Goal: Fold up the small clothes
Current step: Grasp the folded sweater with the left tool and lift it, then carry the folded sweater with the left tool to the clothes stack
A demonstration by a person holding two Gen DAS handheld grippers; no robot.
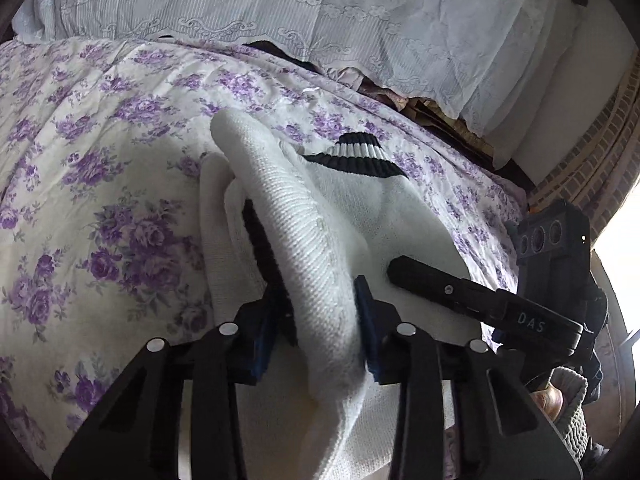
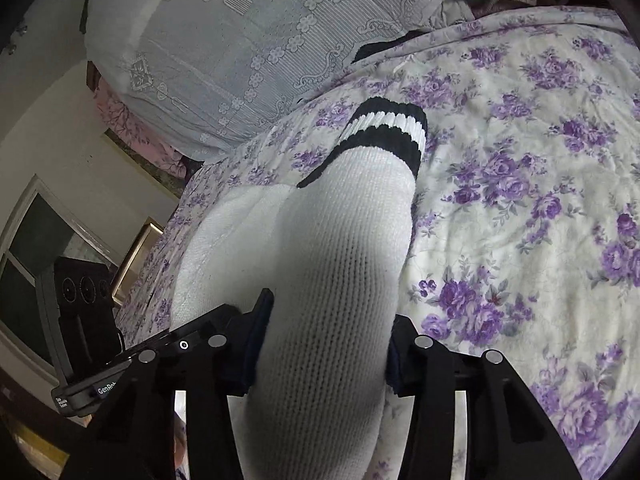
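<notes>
A white knitted sock point(image 1: 304, 240) with a black-and-white striped cuff point(image 1: 356, 156) lies bunched on the floral bedspread point(image 1: 100, 140). My left gripper point(image 1: 320, 320) is shut on a fold of the sock between its blue pads. The right gripper's finger point(image 1: 436, 280) comes in from the right and rests against the sock. In the right wrist view my right gripper point(image 2: 324, 344) is shut on the white sock point(image 2: 328, 260), whose striped cuff point(image 2: 384, 128) points away. The left gripper's body point(image 2: 84, 320) shows at the left.
A pale lace-covered pillow point(image 1: 320, 12) lies along the head of the bed, and also shows in the right wrist view point(image 2: 240, 48). Dark and brown cloth point(image 1: 420, 104) is tucked beneath it. A brick wall point(image 1: 600, 152) stands to the right. A window point(image 2: 36, 264) is at the left.
</notes>
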